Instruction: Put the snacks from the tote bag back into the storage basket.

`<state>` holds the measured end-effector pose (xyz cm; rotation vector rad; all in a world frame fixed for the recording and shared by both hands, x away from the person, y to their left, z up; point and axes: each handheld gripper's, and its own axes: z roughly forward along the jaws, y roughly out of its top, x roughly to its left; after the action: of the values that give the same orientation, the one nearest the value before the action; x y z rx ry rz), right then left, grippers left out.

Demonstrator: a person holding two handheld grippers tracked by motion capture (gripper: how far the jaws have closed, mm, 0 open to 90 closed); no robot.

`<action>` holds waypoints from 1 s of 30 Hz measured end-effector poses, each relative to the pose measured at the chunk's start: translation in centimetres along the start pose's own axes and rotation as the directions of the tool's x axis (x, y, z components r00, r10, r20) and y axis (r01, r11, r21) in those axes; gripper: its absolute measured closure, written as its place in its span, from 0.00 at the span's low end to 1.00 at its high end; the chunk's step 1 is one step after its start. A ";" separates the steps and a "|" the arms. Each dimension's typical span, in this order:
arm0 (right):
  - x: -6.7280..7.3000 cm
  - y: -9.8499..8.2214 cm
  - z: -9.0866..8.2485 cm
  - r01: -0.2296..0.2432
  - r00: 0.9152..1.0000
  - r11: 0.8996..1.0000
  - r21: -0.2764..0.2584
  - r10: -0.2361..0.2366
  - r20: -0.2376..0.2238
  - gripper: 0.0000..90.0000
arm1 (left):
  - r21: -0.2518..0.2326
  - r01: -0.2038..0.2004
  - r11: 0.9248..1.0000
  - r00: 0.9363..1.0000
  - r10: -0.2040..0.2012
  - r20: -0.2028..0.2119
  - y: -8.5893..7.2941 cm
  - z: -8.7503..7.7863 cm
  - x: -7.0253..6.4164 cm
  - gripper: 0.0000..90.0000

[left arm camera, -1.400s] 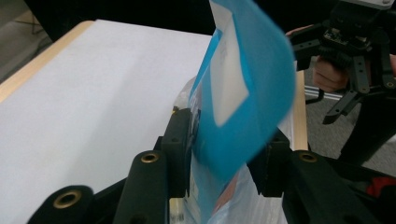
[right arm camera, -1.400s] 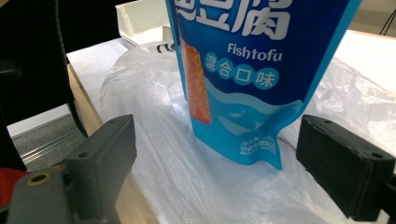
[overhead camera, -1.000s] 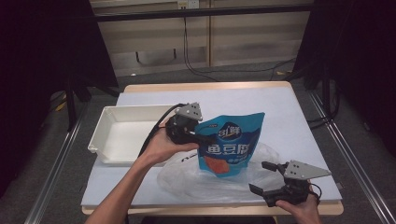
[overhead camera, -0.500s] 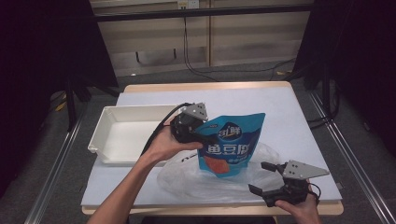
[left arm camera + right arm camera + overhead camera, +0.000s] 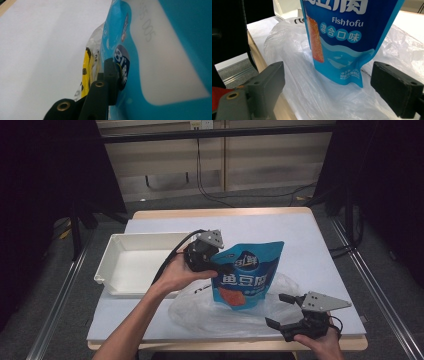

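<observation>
The blue Fishtofu pouch (image 5: 246,274) stood upright near the front middle of the desk (image 5: 300,227), its lower part resting on a crumpled clear plastic bag (image 5: 225,312). The left gripper (image 5: 216,266) held the pouch at its left edge; in the left gripper view its fingers (image 5: 110,75) had just been closing and were clamped on the pouch's side seam, with the thin film pinched between them. A yellow strip (image 5: 86,67) showed just behind that seam, tucked against the clear plastic; what it belonged to could not be told.

The right gripper (image 5: 286,312) waited near the front right corner of the desk, its fingers (image 5: 265,80) spread wide apart with nothing between them, pointed at the bottom of the pouch and the bag under it. A white tray (image 5: 112,270) sat well to the left, bare inside.

The likely trouble lay in the grip: the seam was caught only at its edge, so the pouch could swing or slip free if lifted quickly. A fold of the clear bag might also have been pinched along with it, dragging the bag up with the pouch. If the right gripper closed carelessly, it could seize the pouch's lower corner rather than the bag.
</observation>
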<state>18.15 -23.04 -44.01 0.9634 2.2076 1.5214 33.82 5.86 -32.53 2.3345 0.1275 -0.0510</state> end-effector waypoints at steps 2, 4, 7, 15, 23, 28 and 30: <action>0.0 0.0 0.0 0.001 1.000 1.000 0.001 -0.001 0.000 0.13 | 0.009 -0.002 1.000 1.000 0.002 -0.005 0.2 0.1 -0.1 0.97; 0.0 0.0 0.0 0.002 1.000 1.000 0.002 -0.002 -0.001 0.13 | 0.012 -0.003 1.000 1.000 0.003 -0.005 0.2 0.1 -0.1 0.98; 0.0 0.0 0.1 -0.004 1.000 1.000 0.003 0.004 0.000 0.13 | 0.011 -0.017 1.000 1.000 0.017 -0.007 0.2 0.1 -0.1 0.99; -0.1 0.0 0.2 -0.002 1.000 1.000 0.004 0.002 -0.006 0.14 | 0.009 -0.006 1.000 1.000 0.006 0.001 0.6 0.3 0.2 1.00; -0.2 0.0 -0.1 -0.010 1.000 1.000 -0.005 0.010 0.010 0.14 | 0.021 -0.020 1.000 1.000 0.020 -0.010 1.2 0.4 0.4 1.00; -0.4 0.0 -0.2 -0.012 1.000 1.000 -0.012 0.013 0.014 0.14 | 0.022 -0.007 1.000 1.000 0.007 -0.014 1.6 0.5 0.7 1.00; -0.4 -0.1 -0.2 -0.014 1.000 1.000 -0.013 0.014 0.016 0.14 | 0.026 -0.003 1.000 1.000 0.004 -0.012 1.9 0.6 0.6 1.00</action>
<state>18.29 -23.47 -44.02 0.9858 2.1820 1.5262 34.58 4.12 -31.64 2.3611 0.1294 -0.0368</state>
